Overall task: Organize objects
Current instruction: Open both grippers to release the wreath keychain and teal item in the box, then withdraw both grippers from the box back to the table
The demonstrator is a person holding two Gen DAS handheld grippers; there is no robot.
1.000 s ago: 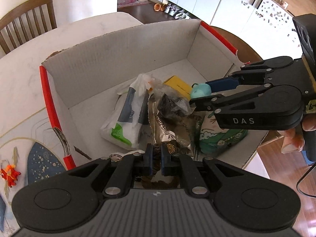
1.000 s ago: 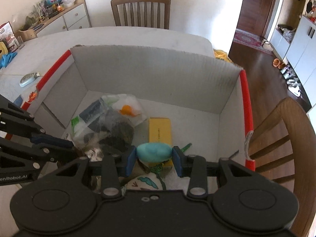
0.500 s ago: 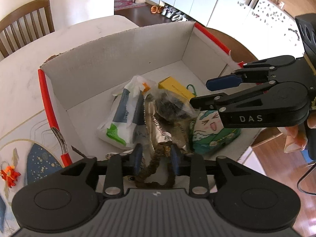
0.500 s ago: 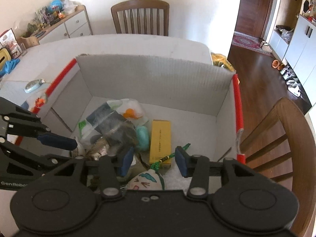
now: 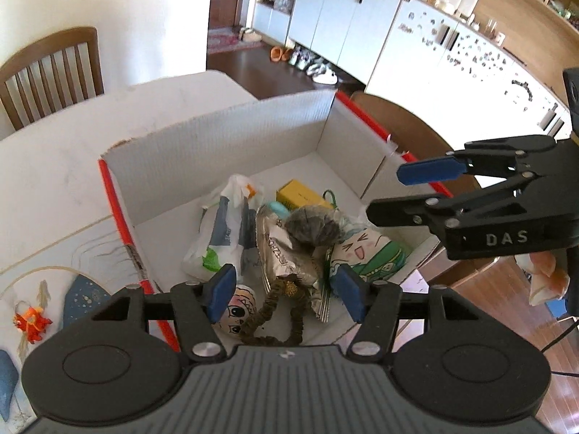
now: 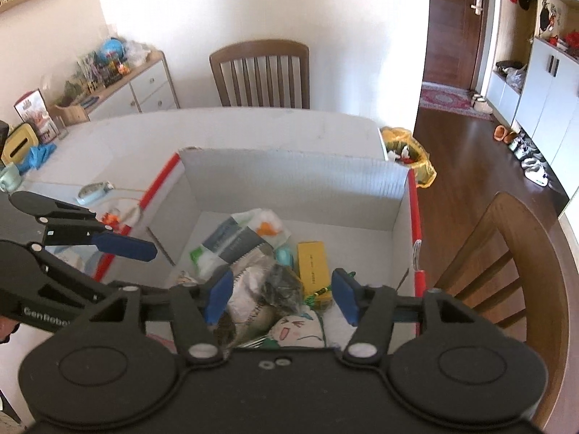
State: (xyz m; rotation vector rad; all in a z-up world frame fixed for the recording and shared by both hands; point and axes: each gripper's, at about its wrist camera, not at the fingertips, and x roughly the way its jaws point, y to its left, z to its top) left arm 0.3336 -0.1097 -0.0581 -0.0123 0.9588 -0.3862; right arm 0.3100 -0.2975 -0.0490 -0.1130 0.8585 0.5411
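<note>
Beyond your grippers: wooden chair [image 6: 260, 72] at table's far side, sideboard [image 6: 144, 85] far left, white cabinets [image 5: 347, 29] behind.

The white cardboard box [image 5: 224, 152] has red edges, with a yellow carton [image 5: 298, 195] at twelve o'clock of a green cartoon-face pouch [image 5: 369, 256].

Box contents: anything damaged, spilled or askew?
No spill. Things lie heaped at the near end of the cardboard box, whose far half is bare. The box's far-left rim corner looks torn. The yellow carton lies flat.
</note>
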